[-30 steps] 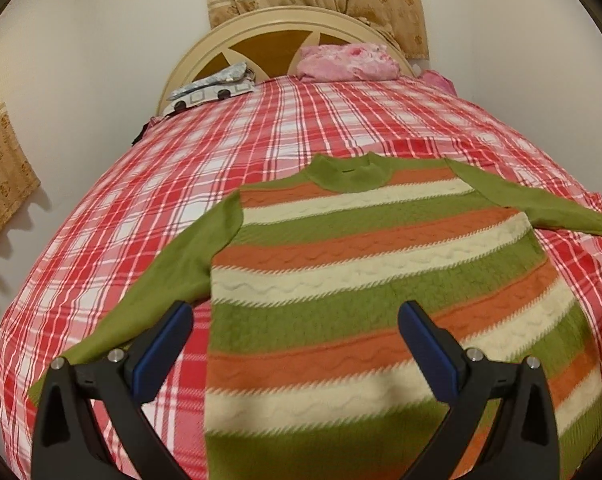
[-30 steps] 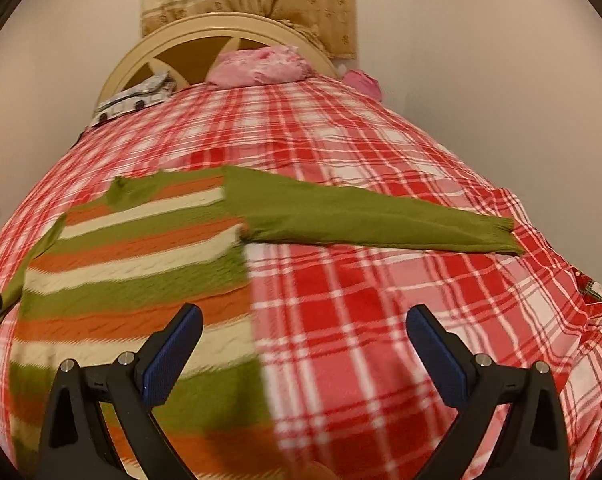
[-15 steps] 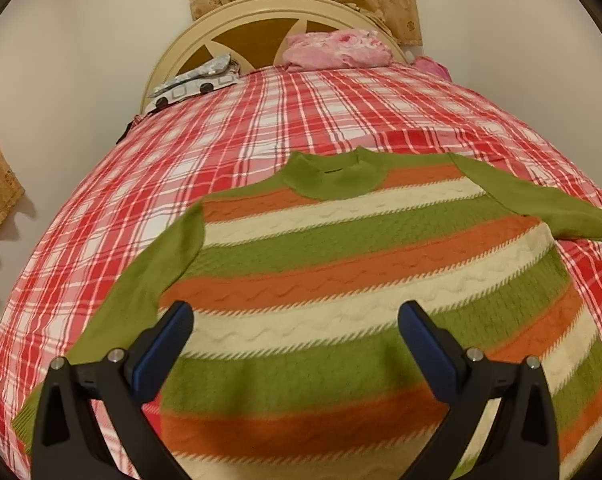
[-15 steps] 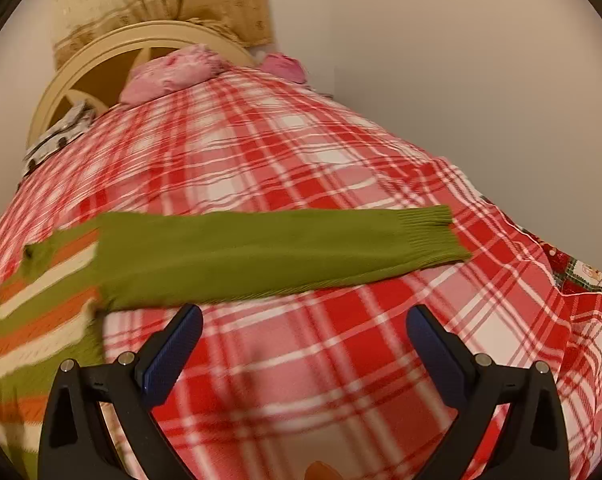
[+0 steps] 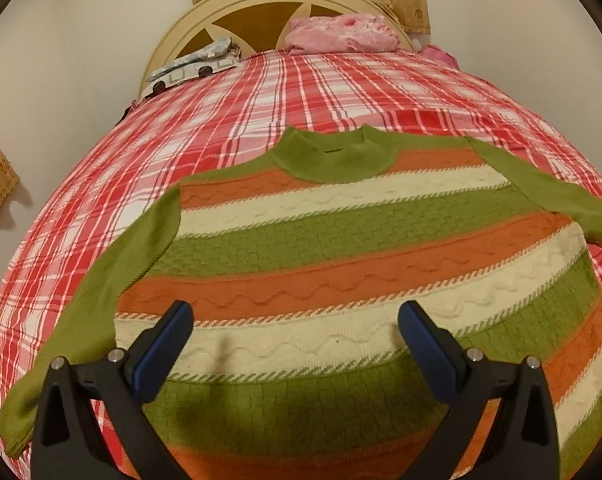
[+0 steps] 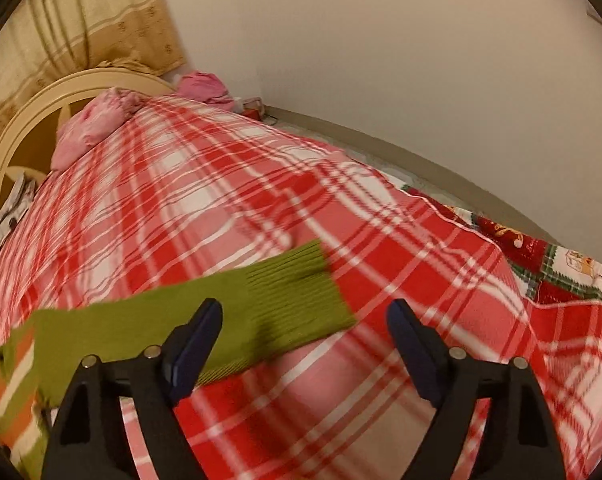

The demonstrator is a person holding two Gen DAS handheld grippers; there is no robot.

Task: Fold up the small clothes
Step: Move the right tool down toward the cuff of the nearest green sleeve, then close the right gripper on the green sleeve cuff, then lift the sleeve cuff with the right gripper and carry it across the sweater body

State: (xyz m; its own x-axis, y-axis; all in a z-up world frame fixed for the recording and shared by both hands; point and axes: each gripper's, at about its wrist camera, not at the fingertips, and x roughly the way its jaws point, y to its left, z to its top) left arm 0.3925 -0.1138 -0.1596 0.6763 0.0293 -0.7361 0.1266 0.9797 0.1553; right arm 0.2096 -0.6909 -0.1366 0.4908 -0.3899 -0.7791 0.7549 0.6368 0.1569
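Note:
A small knit sweater [image 5: 341, 248] with green, orange and cream stripes lies flat on the red plaid bedspread [image 5: 261, 92], neck towards the headboard, both green sleeves spread out. My left gripper [image 5: 295, 330] hovers open over its lower body, holding nothing. In the right wrist view the ribbed cuff [image 6: 297, 296] of the sweater's right sleeve lies just ahead of my right gripper [image 6: 305, 326]. Its jaws are closing, the cuff's end lies between them and the blue pads [image 6: 197, 344] do not press on it.
A cream headboard [image 5: 261, 4] and a pink pillow [image 5: 337, 34] stand at the far end, with a white and grey patterned item [image 5: 197, 66] beside them. A wall [image 6: 421, 60] runs along the bed's right side. A patterned quilt [image 6: 557, 268] shows at the right edge.
My right gripper swept right along the sleeve to its cuff, rolled, and its jaws narrowed. My left gripper moved forward and lower over the sweater's body, staying open.

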